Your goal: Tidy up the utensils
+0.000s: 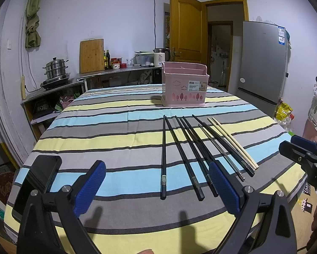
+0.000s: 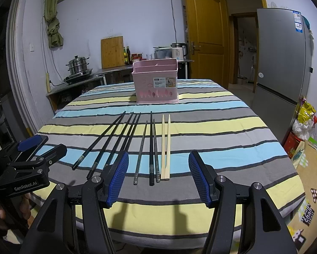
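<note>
Several black chopsticks (image 1: 186, 154) (image 2: 116, 139) lie side by side on the striped tablecloth, with a pale wooden pair (image 1: 232, 141) (image 2: 166, 146) at their right. A pink utensil basket (image 1: 185, 84) (image 2: 155, 81) stands upright behind them. My left gripper (image 1: 157, 182) hovers open over the near ends of the leftmost black chopsticks, holding nothing. My right gripper (image 2: 158, 169) hangs open above the near ends of the right-hand chopsticks, also holding nothing. Each gripper shows at the edge of the other's view: the right gripper (image 1: 302, 154), the left gripper (image 2: 31, 150).
A black phone (image 1: 37, 182) lies on the table (image 1: 116, 127) at the near left edge. Behind are a steel counter with a steamer pot (image 1: 55, 67), cutting board (image 1: 91, 56) and kettle. A grey fridge (image 1: 262, 67) stands at the right beside an open yellow door (image 1: 187, 27).
</note>
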`<state>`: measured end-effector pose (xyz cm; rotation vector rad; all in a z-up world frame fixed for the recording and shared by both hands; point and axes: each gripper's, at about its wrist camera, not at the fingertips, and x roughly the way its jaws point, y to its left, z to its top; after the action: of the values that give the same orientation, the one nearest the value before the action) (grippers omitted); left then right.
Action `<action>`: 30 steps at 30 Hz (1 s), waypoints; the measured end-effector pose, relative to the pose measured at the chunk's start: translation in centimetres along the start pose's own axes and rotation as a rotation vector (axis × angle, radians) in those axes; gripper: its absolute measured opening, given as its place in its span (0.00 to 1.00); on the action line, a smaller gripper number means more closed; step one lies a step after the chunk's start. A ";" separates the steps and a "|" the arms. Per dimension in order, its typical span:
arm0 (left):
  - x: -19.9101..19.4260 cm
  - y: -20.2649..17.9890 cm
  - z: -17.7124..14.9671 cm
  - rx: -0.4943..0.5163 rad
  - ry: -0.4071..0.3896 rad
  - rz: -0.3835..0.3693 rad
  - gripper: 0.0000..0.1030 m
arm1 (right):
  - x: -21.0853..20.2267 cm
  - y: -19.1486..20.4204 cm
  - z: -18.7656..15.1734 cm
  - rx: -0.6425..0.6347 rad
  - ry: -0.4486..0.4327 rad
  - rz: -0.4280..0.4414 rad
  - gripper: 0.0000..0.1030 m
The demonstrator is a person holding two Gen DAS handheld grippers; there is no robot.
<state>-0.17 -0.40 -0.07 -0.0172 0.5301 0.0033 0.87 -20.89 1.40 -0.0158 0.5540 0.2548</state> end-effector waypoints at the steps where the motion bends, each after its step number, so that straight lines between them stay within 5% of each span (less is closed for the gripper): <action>1: 0.0 0.0 0.0 0.000 0.000 0.000 0.96 | 0.0 0.0 0.0 0.001 0.000 0.001 0.58; 30: -0.1 -0.2 0.1 0.003 0.000 -0.001 0.96 | 0.0 0.0 0.0 0.000 0.000 0.000 0.58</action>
<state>-0.23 -0.60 0.07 -0.0148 0.5303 0.0020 0.88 -20.91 1.40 -0.0158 0.5537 0.2550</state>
